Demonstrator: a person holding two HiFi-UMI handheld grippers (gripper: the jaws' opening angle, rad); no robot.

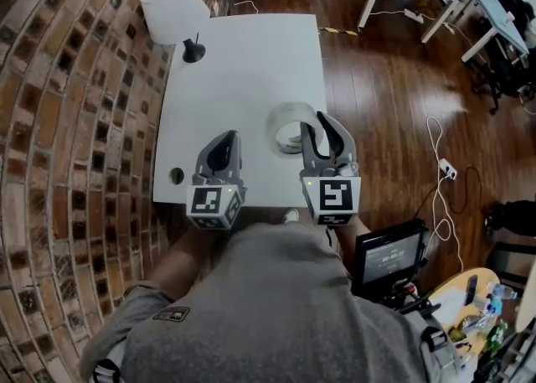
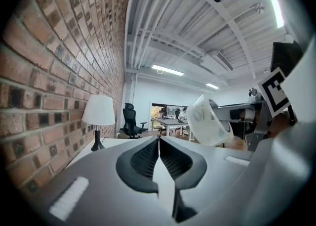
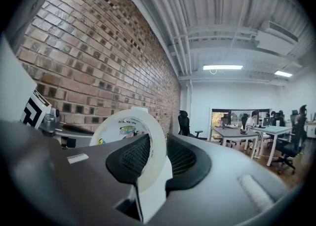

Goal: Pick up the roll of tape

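Right gripper is clamping the translucent whitish roll of tape by its wall and holding it over the white rectangular table's near-right edge. Left gripper is sitting jaws together, empty.

Roll of tape looks like clear glossy plastic, counter is smooth matt white, wall rough brick, floor shiny dark wood.
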